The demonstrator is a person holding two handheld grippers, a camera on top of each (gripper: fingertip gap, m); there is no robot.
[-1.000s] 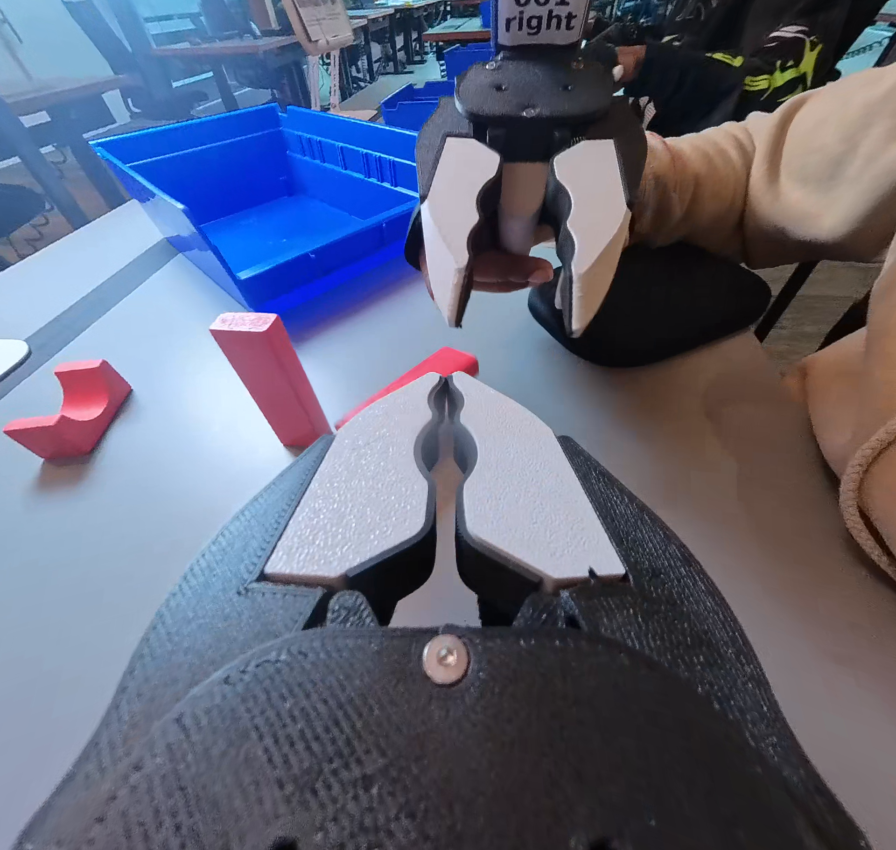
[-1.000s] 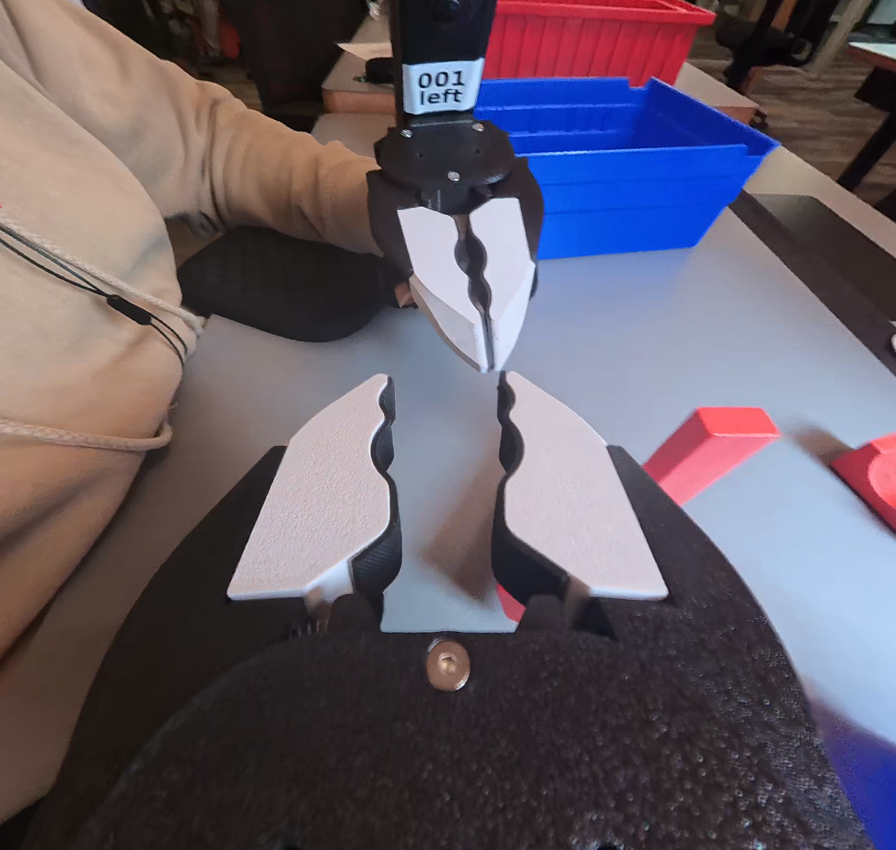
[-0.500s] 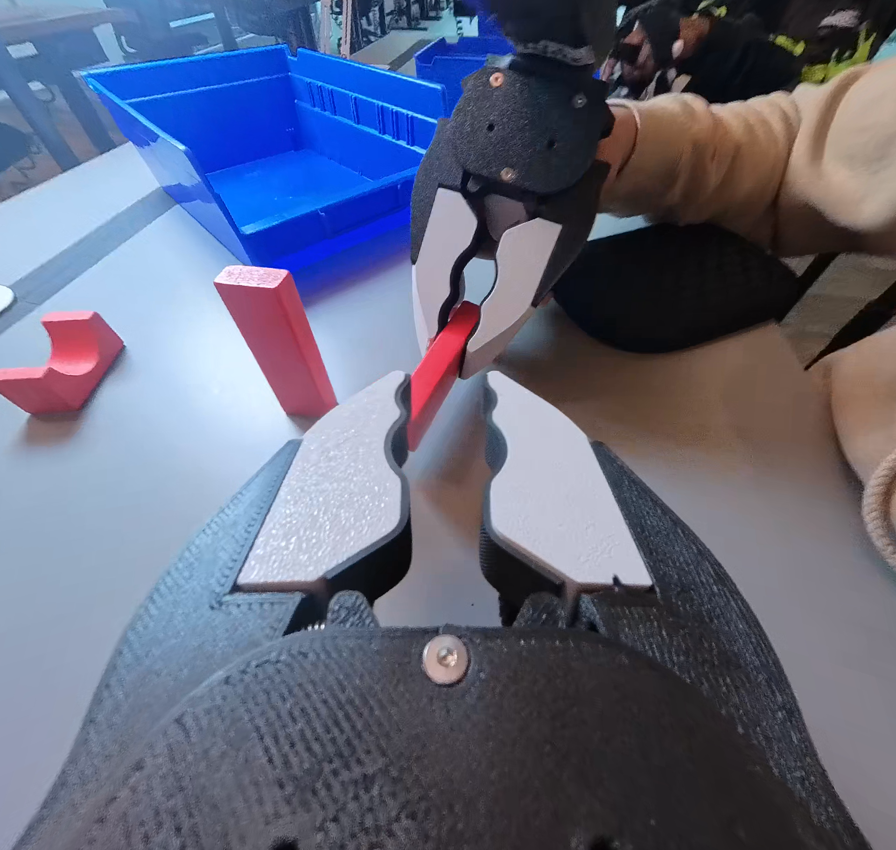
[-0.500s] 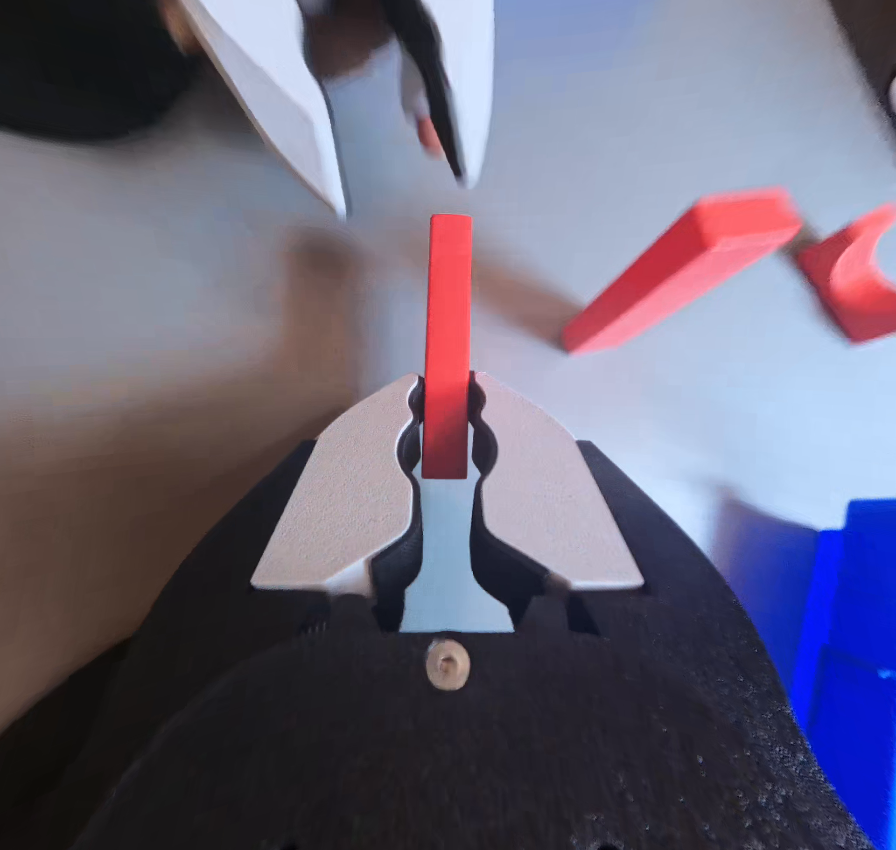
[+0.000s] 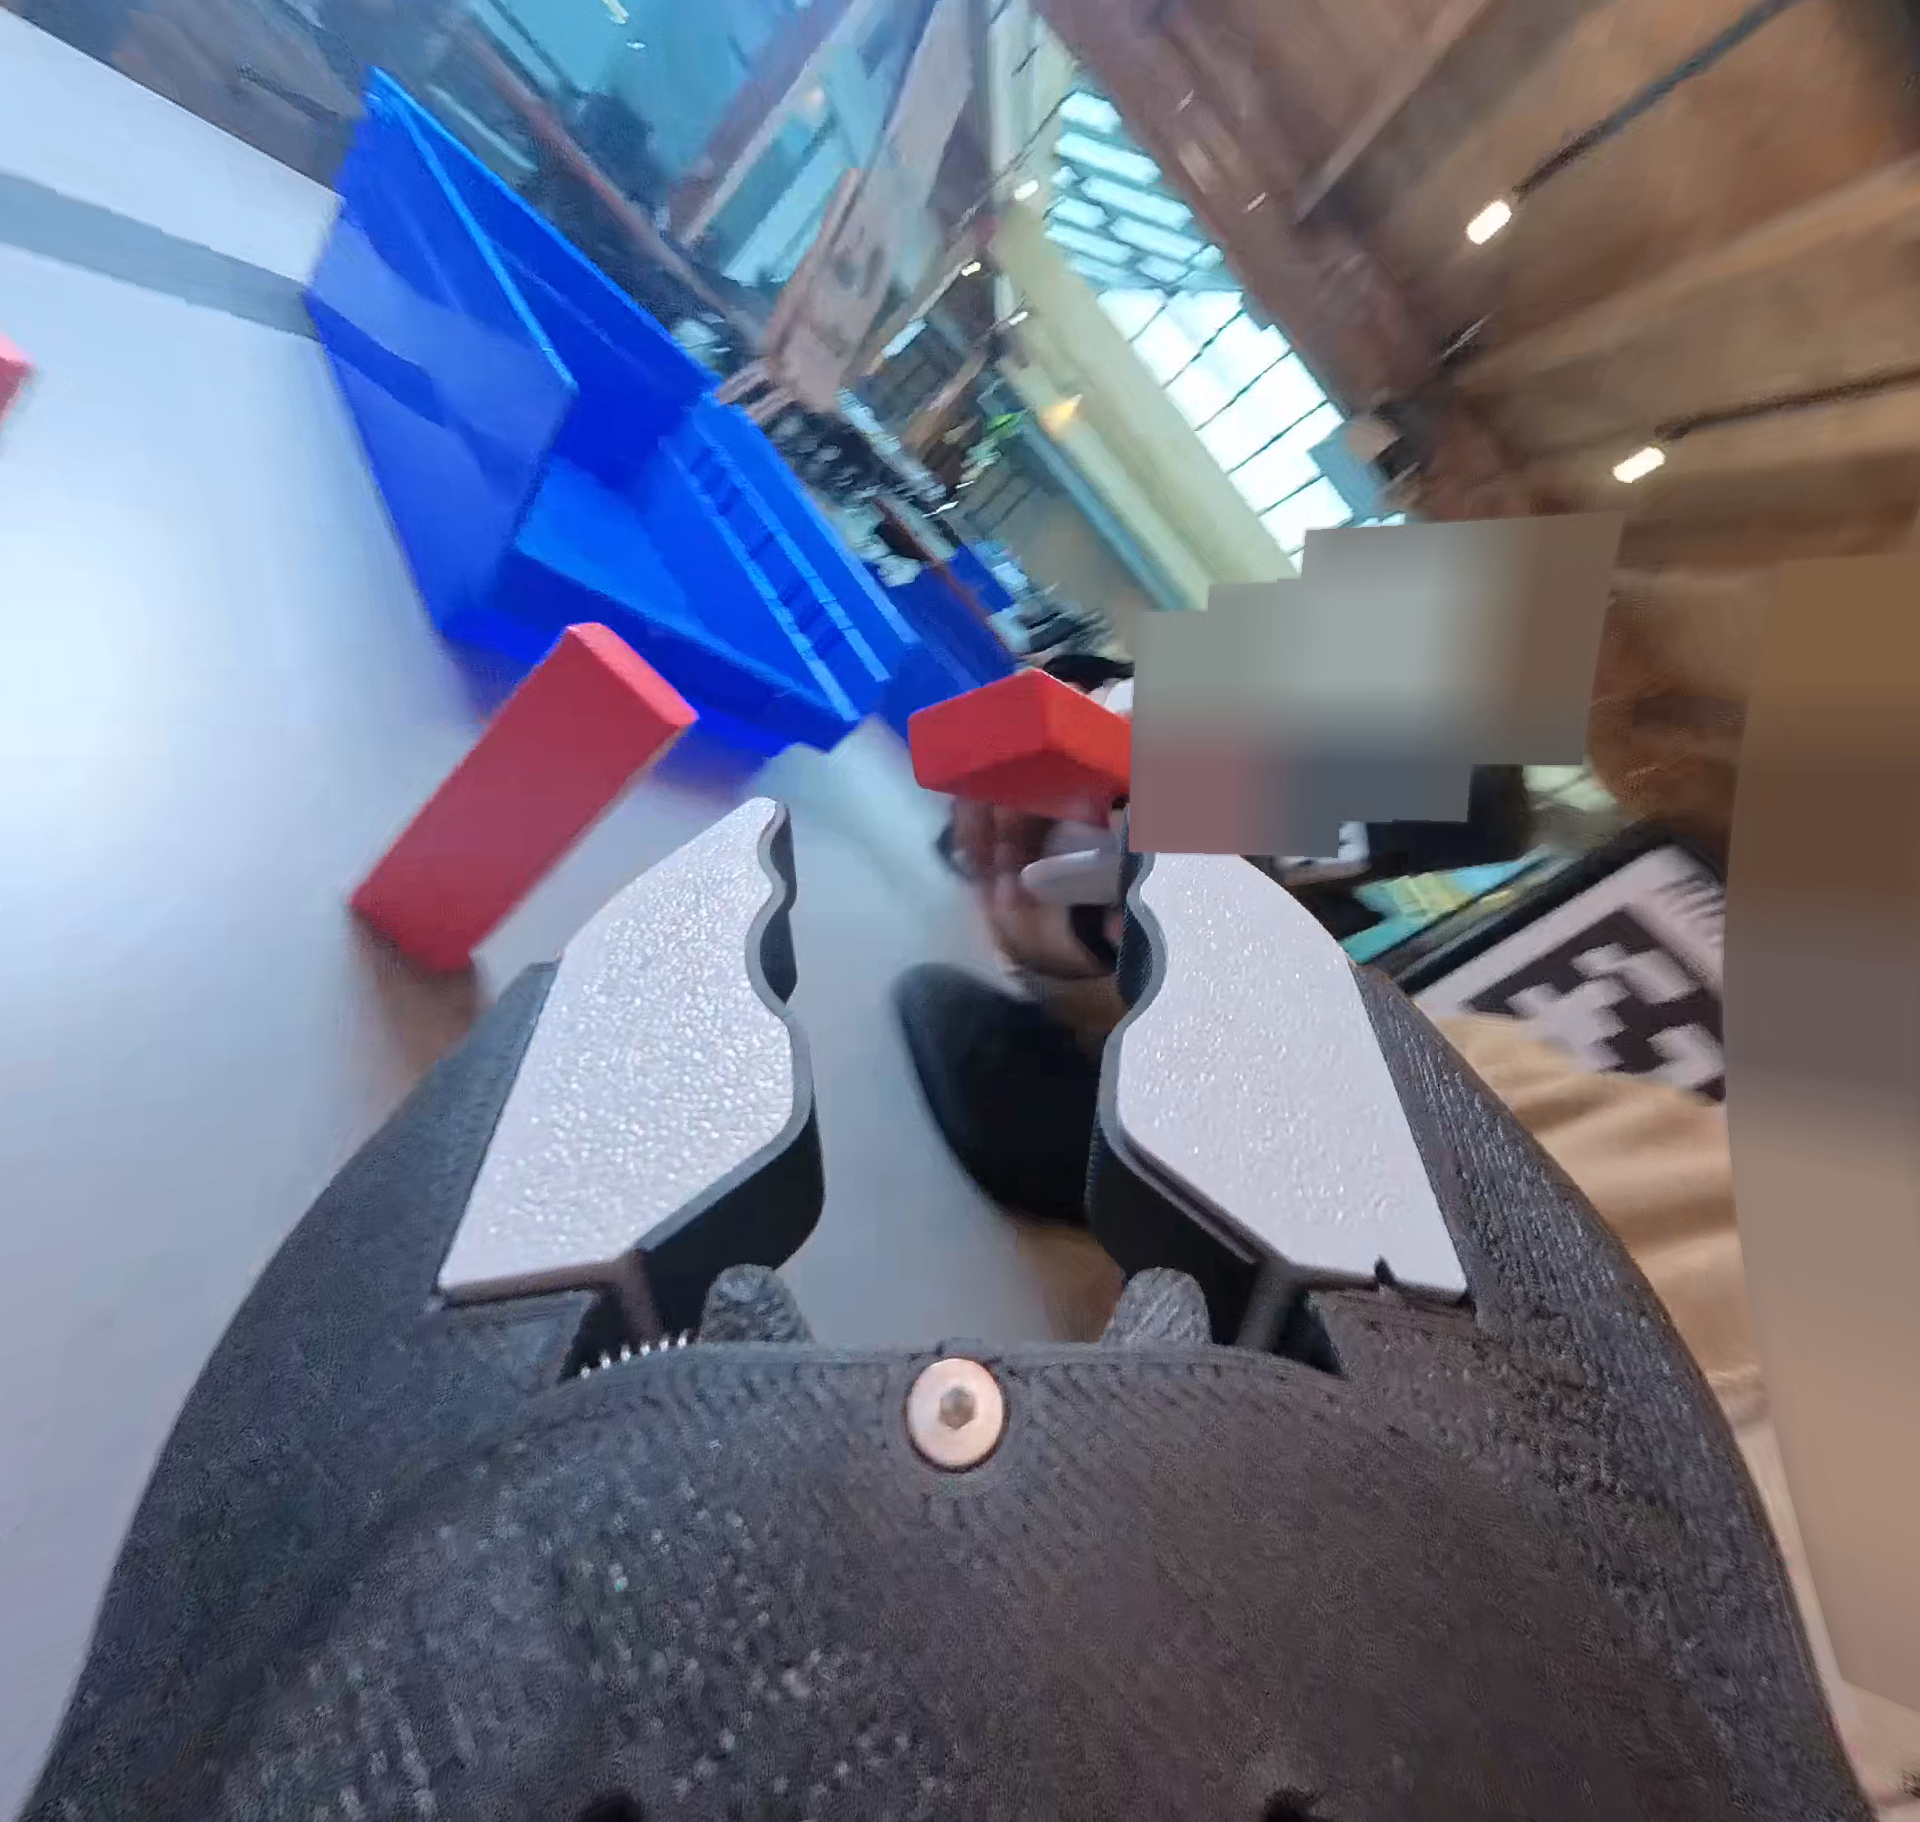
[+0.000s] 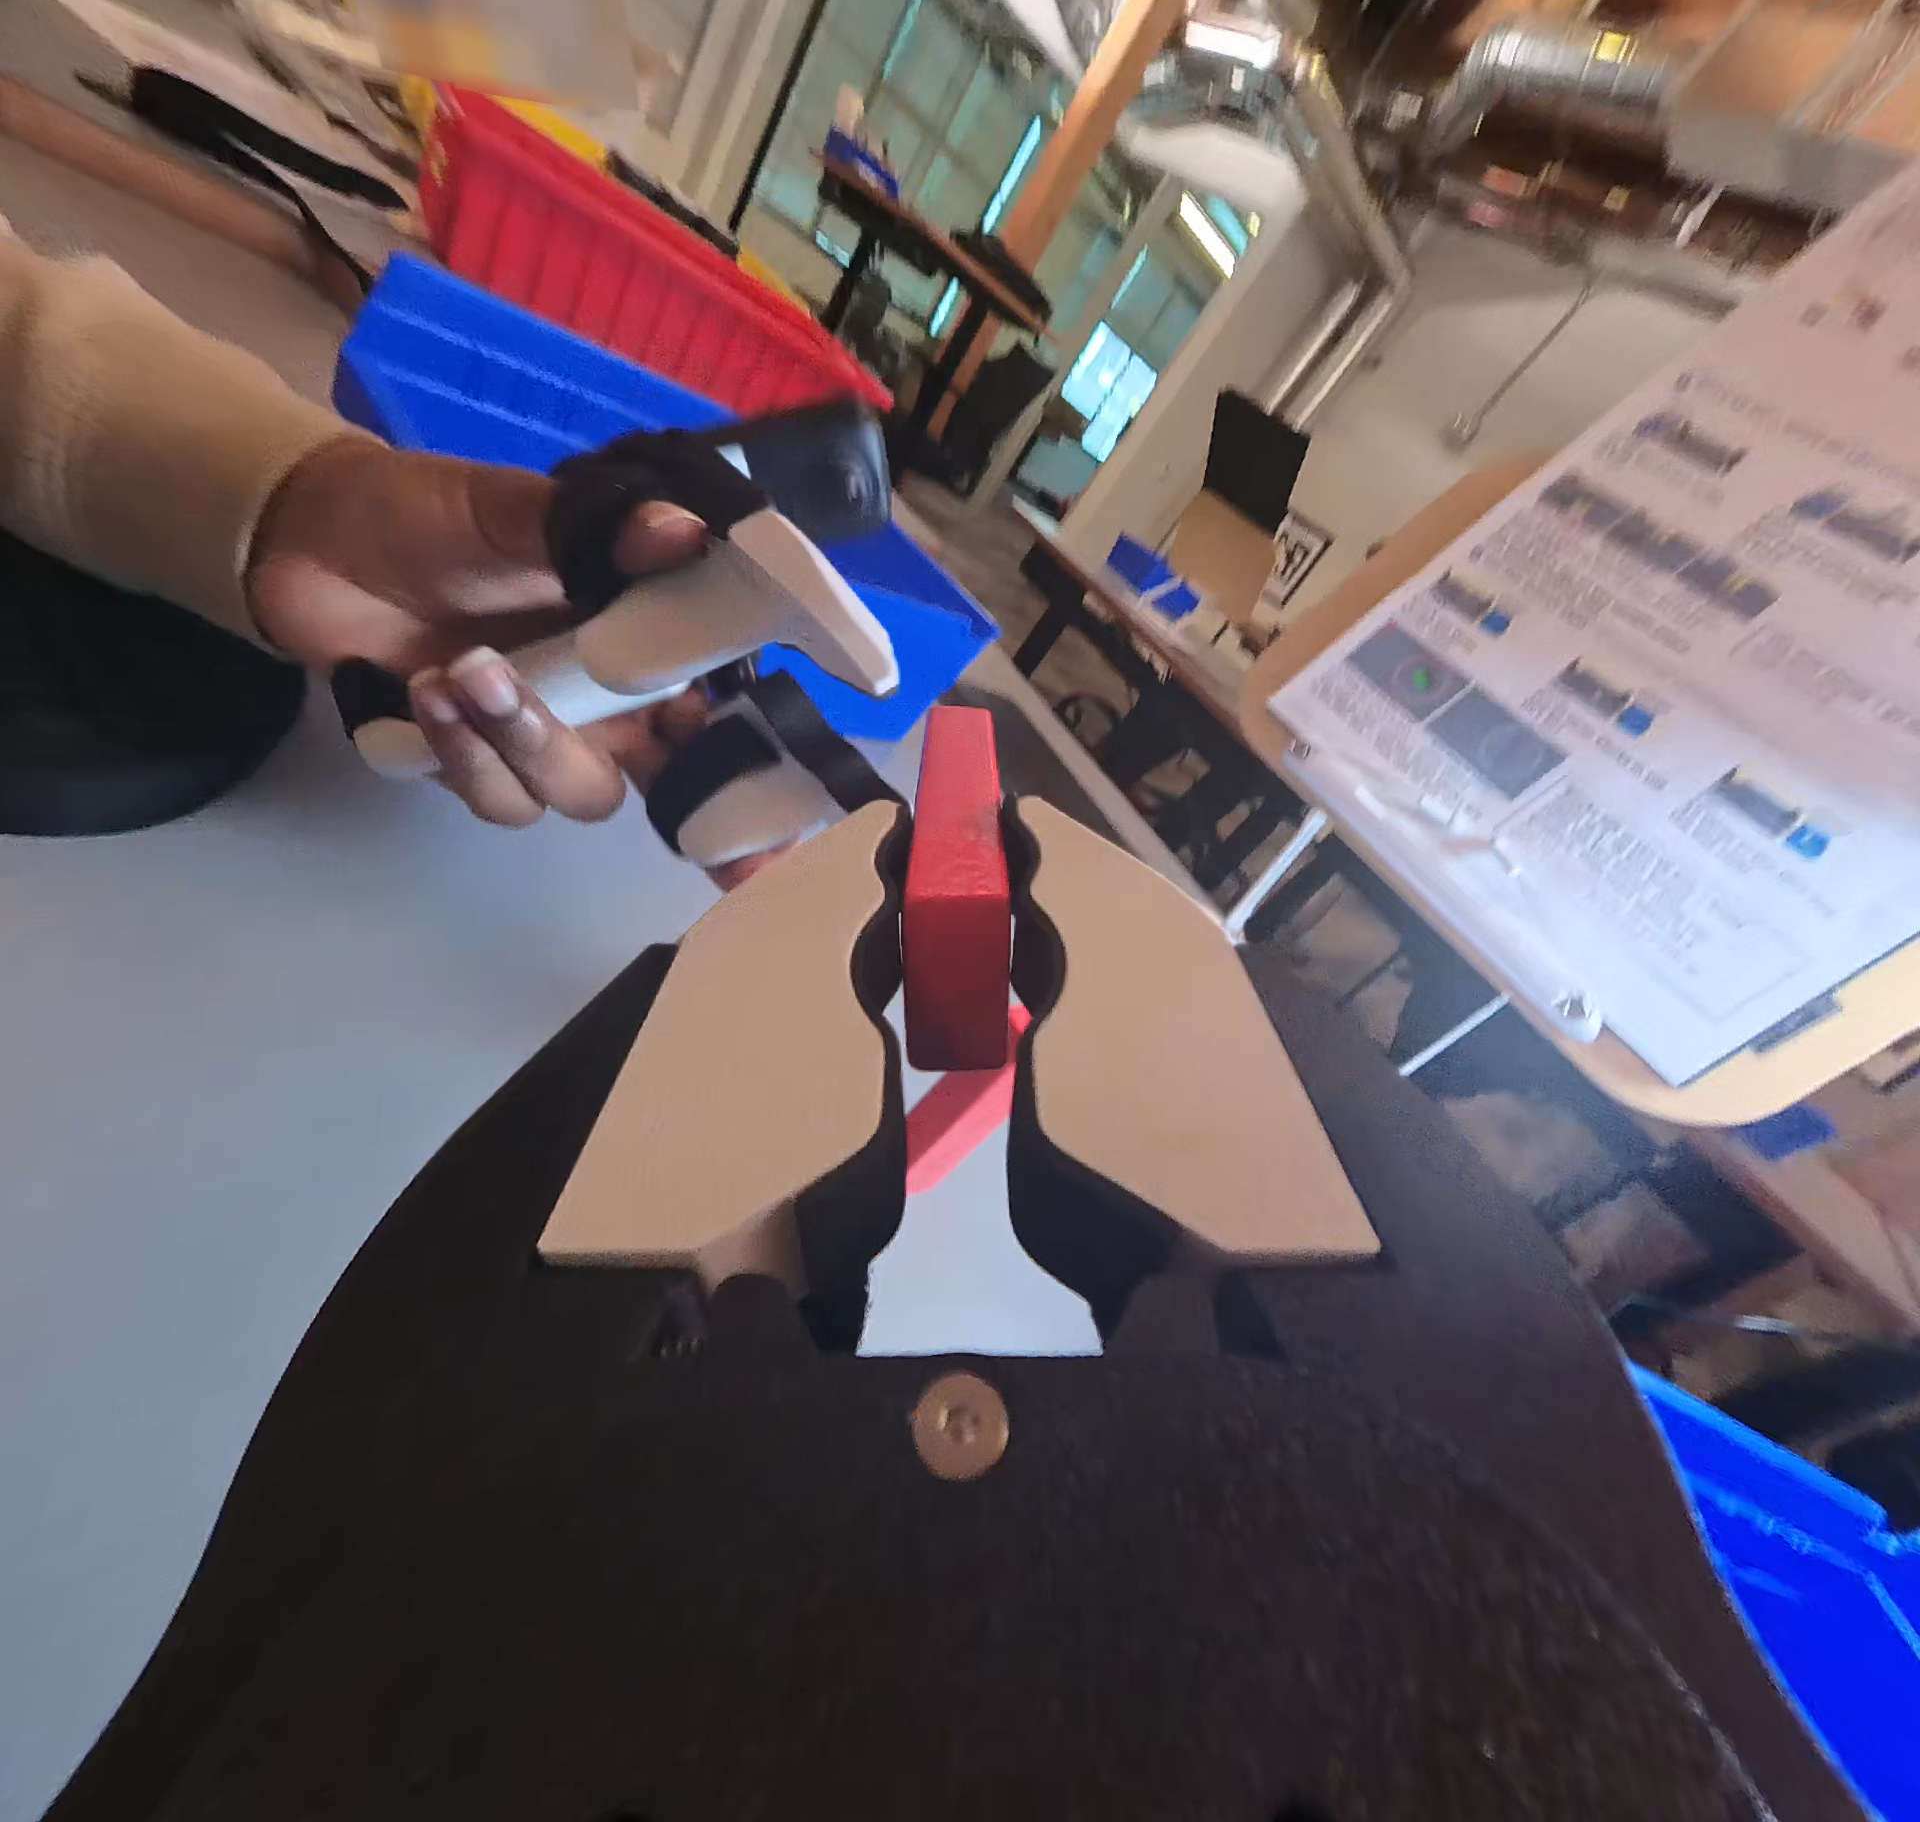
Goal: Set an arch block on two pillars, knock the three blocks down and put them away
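Fingers (image 6: pixel 1174 1045) of the right gripper (image 6: pixel 956 837) are clamped on a red pillar block (image 6: pixel 956 931), gripping its two broad faces. Its long axis runs forward along the fingers, one end poking out past the tips, the other sitting back in the gap. Below that gap there's a second red pillar block (image 6: pixel 951 1112), mostly hidden, so hard to say how it lies. Just left of the tips, a hand (image 6: pixel 436 619) holds the left gripper's handle. Beyond it sit a blue bin (image 6: pixel 499 385) and a red bin (image 6: pixel 613 255); a printed board (image 6: pixel 1621 723) is off to the right.

Left gripper (image 5: pixel 956 858) fingers (image 5: pixel 644 1055) are spread with nothing between them. That view is tilted and blurry. The second pillar (image 5: pixel 520 796) stands ahead-left of its tips.
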